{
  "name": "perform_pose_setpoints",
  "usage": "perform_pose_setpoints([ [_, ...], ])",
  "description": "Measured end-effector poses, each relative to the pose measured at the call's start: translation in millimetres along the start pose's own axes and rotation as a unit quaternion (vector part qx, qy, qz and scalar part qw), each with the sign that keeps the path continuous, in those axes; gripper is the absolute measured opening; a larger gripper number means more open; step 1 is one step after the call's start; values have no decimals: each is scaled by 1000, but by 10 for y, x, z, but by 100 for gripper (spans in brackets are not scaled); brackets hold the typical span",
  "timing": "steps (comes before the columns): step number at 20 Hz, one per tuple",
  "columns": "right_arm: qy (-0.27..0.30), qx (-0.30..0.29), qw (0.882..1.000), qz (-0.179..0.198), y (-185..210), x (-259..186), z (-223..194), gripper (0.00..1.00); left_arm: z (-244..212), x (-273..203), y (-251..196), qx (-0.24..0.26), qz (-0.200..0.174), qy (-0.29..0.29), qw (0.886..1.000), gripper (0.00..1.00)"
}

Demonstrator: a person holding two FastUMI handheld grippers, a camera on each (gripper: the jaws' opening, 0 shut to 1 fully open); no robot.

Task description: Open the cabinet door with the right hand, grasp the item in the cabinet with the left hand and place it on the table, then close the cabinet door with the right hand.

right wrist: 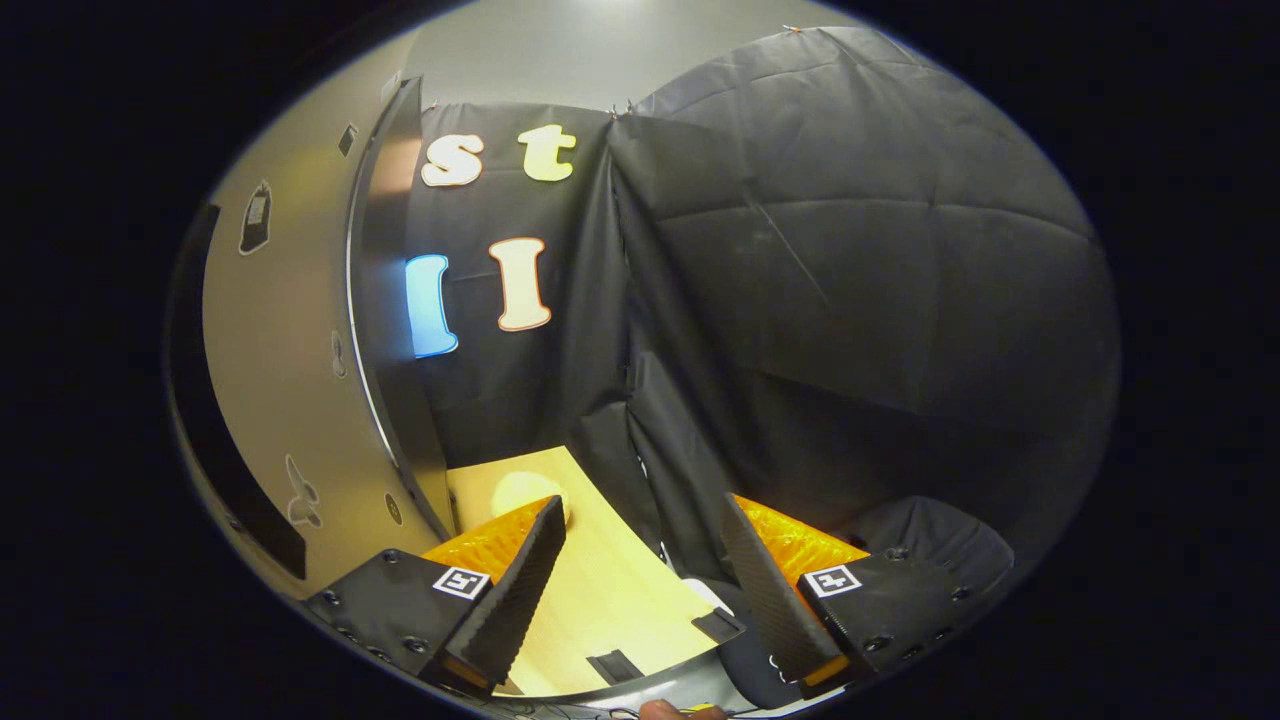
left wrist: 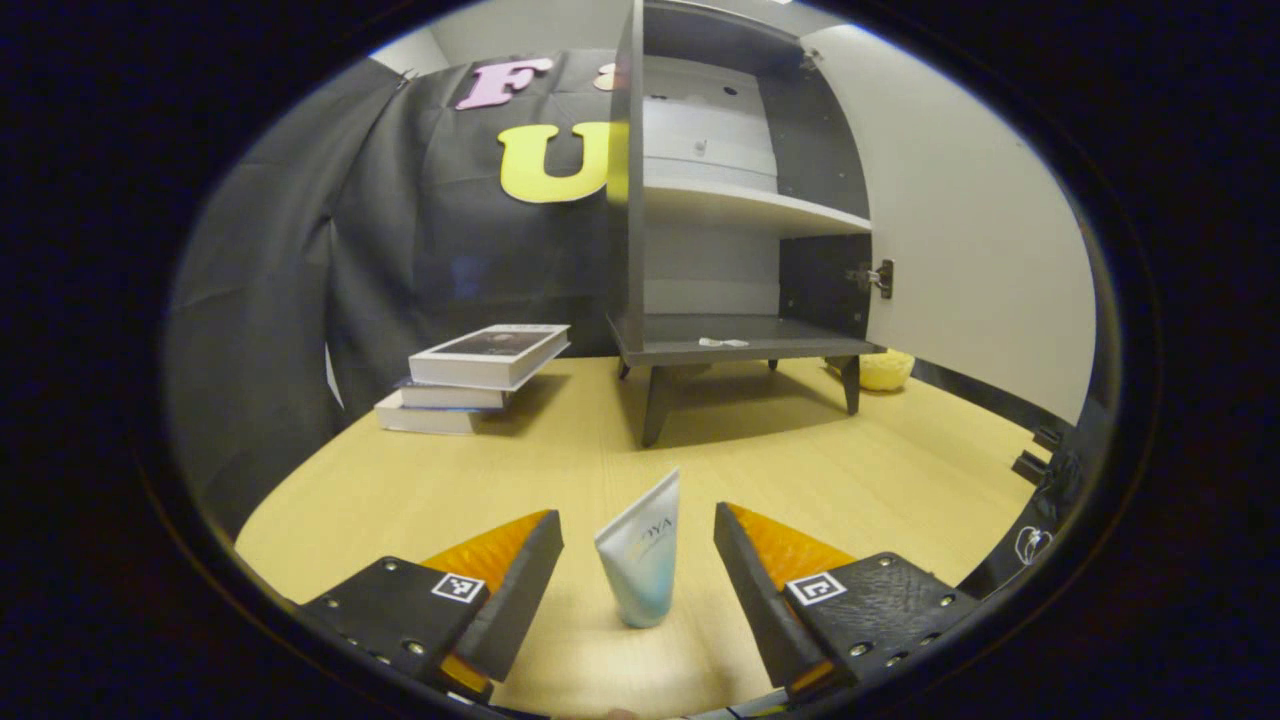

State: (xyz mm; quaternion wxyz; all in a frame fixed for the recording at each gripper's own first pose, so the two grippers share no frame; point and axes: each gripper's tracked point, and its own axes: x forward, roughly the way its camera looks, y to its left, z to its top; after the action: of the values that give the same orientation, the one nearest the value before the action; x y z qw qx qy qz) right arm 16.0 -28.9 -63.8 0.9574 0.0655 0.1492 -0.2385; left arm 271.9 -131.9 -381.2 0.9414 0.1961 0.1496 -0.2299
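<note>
Your left gripper (left wrist: 638,560) has its fingers spread wide, and the tube (left wrist: 640,555) stands upright on the table (left wrist: 420,480) right between them, touching neither. Straight ahead, the cabinet (left wrist: 735,215) sits with its door (left wrist: 965,230) swung open off to your right. A stack of books (left wrist: 480,375) lies ahead-left.

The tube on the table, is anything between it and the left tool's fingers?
No. The tube stands upright on the table, apart from both open fingers, with nothing visible between.
</note>
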Motion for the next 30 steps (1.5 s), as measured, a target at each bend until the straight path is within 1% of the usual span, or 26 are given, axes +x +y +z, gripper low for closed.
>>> perform_pose_setpoints([
  [1, 4, 7, 1000, 1, -57, 58, -50, 99, 70, -48, 1, 4, 6, 6, 1000, 94],
  [3, 13, 20, 1000, 1, -215, 149, -159, 94, 323, -195, -35, 4, 15, 6, 1000, 94],
  [4, 12, 23, 1000, -1, -314, 196, -180, 94, 512, -283, -49, 1, 23, 1, 1000, 94],
  [5, 12, 27, 1000, -1, -393, 239, -200, 98, 678, -383, -71, -4, 33, 1, 999, 93],
  [6, 12, 31, 999, 3, -453, 286, -196, 98, 834, -464, -91, -10, 48, 7, 999, 93],
  [8, 3, 32, 999, 12, -552, 303, -154, 99, 1150, -622, -65, -24, 94, 10, 995, 94],
  [9, -1, 34, 999, 17, -582, 296, -143, 99, 1348, -693, -117, -34, 106, 2, 994, 93],
  [10, -4, 39, 999, 29, -565, 299, -111, 100, 1570, -767, -169, -45, 114, -11, 992, 91],
  [11, -8, 45, 998, 44, -529, 293, -62, 98, 1780, -862, -209, -55, 126, -24, 990, 93],
  [12, -13, 48, 997, 60, -489, 298, -8, 98, 1961, -934, -216, -61, 138, -32, 988, 93],
  [13, -19, 48, 996, 75, -446, 299, 46, 98, 2102, -982, -230, -64, 151, -35, 986, 93],
  [14, -28, 45, 995, 90, -417, 285, 120, 98, 2189, -1029, -242, -64, 170, -32, 983, 94],
  [15, -38, 39, 993, 107, -338, 282, 207, 98, 2231, -1056, -305, -65, 180, -28, 981, 94],
  [16, -46, 33, 991, 123, -293, 257, 280, 98, 2264, -1064, -384, -71, 186, -24, 980, 92],
  [17, -52, 30, 988, 140, -244, 237, 334, 98, 2320, -1066, -474, -80, 188, -26, 978, 94],
  [18, -56, 29, 986, 157, -195, 201, 396, 98, 2383, -1080, -558, -89, 189, -28, 977, 91],
  [19, -61, 28, 983, 173, -145, 155, 475, 98, 2452, -1108, -629, -96, 190, -32, 977, 94],
  [20, -67, 25, 980, 188, -91, 100, 550, 95, 2553, -1143, -654, -98, 193, -36, 976, 91],
  [21, -78, 22, 977, 196, -79, 50, 641, 98, 2651, -1204, -653, -93, 199, -40, 975, 93],
  [23, -89, 17, 977, 194, -125, -12, 773, 97, 2866, -1336, -608, -82, 213, -46, 973, 91],
  [24, -92, 10, 976, 198, -80, -65, 803, 97, 2978, -1398, -589, -80, 216, -53, 972, 91],
  [25, -92, 2, 974, 207, -30, -125, 836, 97, 3094, -1453, -559, -79, 219, -62, 971, 93],
  [26, -89, -2, 972, 217, 37, -185, 842, 100, 3212, -1517, -509, -78, 223, -68, 969, 93],
  [27, -85, -3, 970, 229, 113, -249, 839, 97, 3278, -1568, -451, -79, 225, -72, 968, 91],
  [29, -78, 4, 965, 250, 260, -377, 829, 97, 3404, -1631, -327, -77, 226, -79, 968, 91],
  [30, -80, 2, 963, 259, 351, -447, 837, 98, 3463, -1661, -243, -76, 229, -82, 967, 93],
])
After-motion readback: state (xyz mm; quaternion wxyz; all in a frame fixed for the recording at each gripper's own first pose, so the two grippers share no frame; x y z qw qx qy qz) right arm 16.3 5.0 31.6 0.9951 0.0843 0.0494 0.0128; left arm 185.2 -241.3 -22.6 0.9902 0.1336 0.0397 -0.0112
